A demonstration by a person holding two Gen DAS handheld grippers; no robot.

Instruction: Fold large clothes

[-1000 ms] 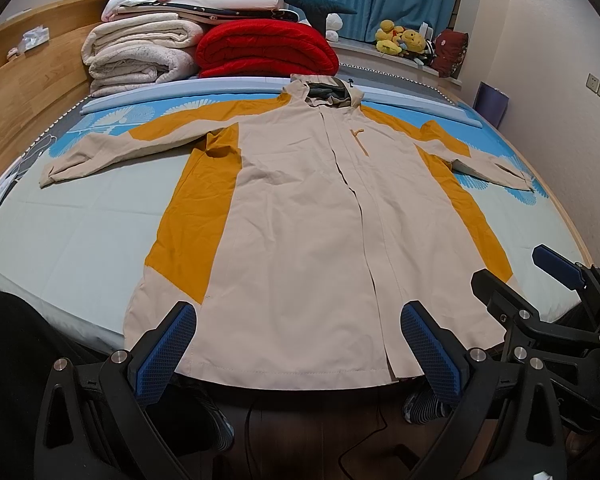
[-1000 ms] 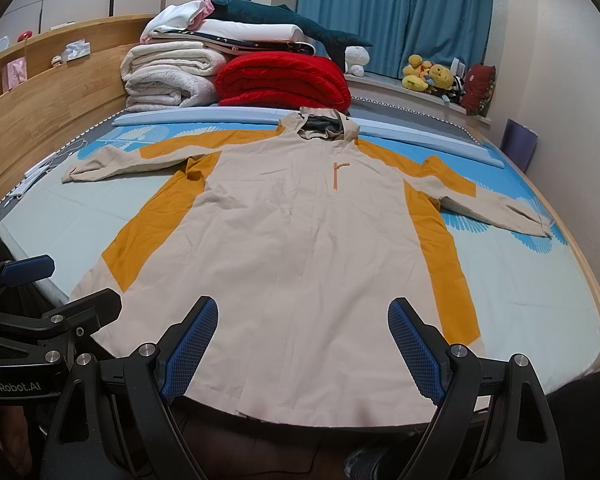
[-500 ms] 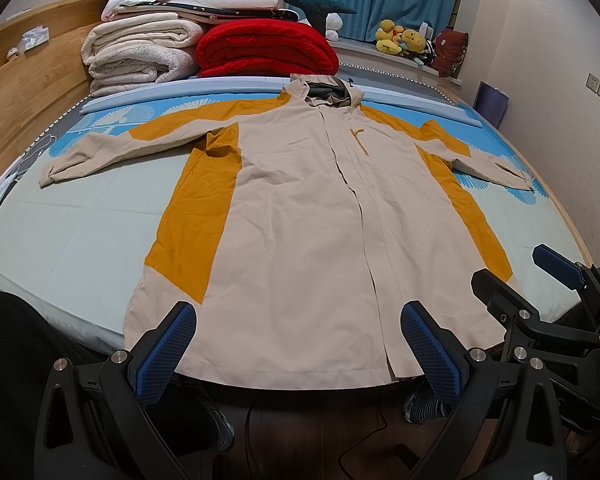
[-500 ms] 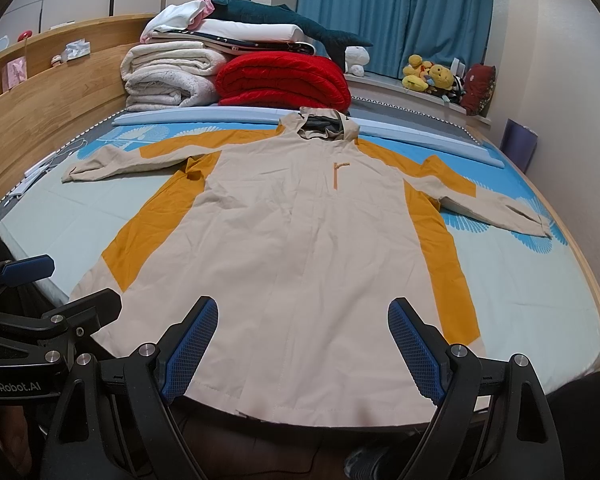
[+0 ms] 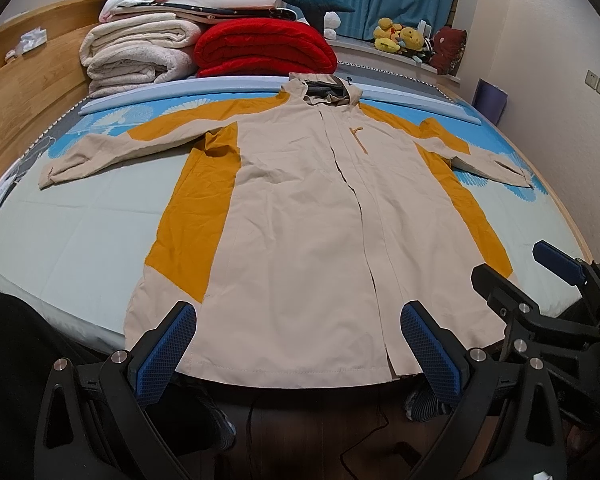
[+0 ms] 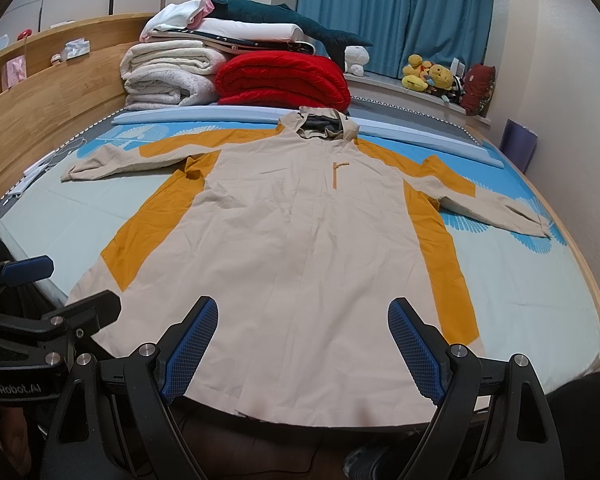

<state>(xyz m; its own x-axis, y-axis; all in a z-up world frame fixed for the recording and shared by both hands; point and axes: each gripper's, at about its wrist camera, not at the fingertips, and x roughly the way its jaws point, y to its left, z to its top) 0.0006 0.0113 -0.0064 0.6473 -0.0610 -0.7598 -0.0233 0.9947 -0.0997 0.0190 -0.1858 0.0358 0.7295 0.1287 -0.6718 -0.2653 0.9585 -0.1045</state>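
A large beige hooded jacket (image 5: 300,216) with orange side and shoulder panels lies flat, front up, on the bed, sleeves spread out to both sides; it also shows in the right wrist view (image 6: 300,240). Its hem hangs at the bed's near edge. My left gripper (image 5: 300,344) is open and empty, just in front of the hem's left half. My right gripper (image 6: 304,344) is open and empty in front of the hem's right half. The right gripper (image 5: 556,280) also shows in the left wrist view, and the left gripper (image 6: 40,292) in the right wrist view.
Folded cream blankets (image 5: 140,56) and a red quilt (image 5: 264,48) are stacked at the bed's far end. A wooden headboard (image 5: 20,92) runs along the left. Plush toys (image 6: 424,72) sit on the window ledge. A wall is on the right.
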